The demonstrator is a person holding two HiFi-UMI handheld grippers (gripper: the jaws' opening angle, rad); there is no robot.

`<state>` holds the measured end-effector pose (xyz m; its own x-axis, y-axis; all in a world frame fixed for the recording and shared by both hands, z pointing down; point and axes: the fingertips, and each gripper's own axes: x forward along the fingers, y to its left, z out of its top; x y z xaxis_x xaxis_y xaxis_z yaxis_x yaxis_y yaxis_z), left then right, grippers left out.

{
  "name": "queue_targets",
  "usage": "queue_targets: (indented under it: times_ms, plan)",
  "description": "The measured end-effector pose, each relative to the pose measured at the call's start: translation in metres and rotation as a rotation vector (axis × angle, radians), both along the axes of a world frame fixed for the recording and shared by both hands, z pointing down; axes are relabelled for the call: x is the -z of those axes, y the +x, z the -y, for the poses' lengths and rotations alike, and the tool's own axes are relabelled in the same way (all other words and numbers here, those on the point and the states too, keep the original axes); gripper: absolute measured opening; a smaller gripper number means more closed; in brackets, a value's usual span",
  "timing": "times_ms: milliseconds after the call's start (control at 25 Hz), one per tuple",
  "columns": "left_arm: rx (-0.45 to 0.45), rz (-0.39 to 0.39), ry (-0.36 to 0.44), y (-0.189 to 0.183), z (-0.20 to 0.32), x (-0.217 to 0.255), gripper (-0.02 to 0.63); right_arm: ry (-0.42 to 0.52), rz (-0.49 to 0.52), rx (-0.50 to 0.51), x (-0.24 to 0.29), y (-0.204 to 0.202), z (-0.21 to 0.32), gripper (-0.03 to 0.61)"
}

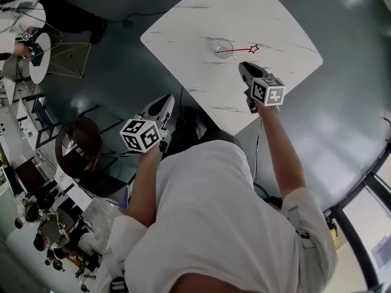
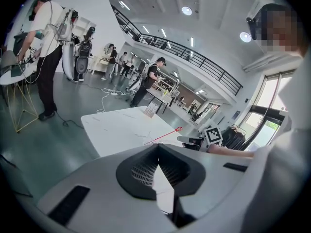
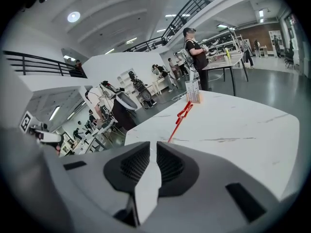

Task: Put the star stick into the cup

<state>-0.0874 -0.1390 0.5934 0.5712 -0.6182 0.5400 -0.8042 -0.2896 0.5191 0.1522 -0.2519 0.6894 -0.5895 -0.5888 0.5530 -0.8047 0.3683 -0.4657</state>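
The star stick (image 1: 235,50) sits on the table (image 1: 275,29) just at 12 o'clock from the right gripper (image 1: 243,66). Its length runs 9 to 3, star at 3, and the other end overlaps the cup (image 1: 223,45). Both grippers have their jaws together and empty. The left gripper (image 1: 164,104) is farther off, at 7 o'clock.

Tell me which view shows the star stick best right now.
Head view: the star stick shows whole from above against the white table, one end at the clear cup. The left gripper view shows it small and far off; the right gripper view shows it nearer, its lower end hidden behind the right gripper.
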Motion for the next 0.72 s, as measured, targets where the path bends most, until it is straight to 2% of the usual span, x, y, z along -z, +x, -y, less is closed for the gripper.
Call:
queue_targets:
  times_ms: [160, 360, 480, 720]
  plan:
    - [-0.018, 0.017, -0.016, -0.002, -0.004, -0.003, 0.014, 0.016, 0.002, -0.032, 0.009, 0.010, -0.011, 0.048]
    - [-0.056, 0.000, 0.002, -0.005, 0.003, 0.002, 0.014, 0.046, -0.016, -0.026, 0.026, 0.013, -0.025, 0.037]
    - [-0.104, -0.017, 0.018, -0.006, 0.011, 0.005, 0.014, 0.058, -0.050, -0.030, 0.036, 0.013, -0.034, 0.035]
    - [-0.234, -0.038, 0.028, -0.019, 0.016, 0.009, 0.014, 0.071, -0.102, -0.101, 0.061, 0.007, -0.054, 0.034]
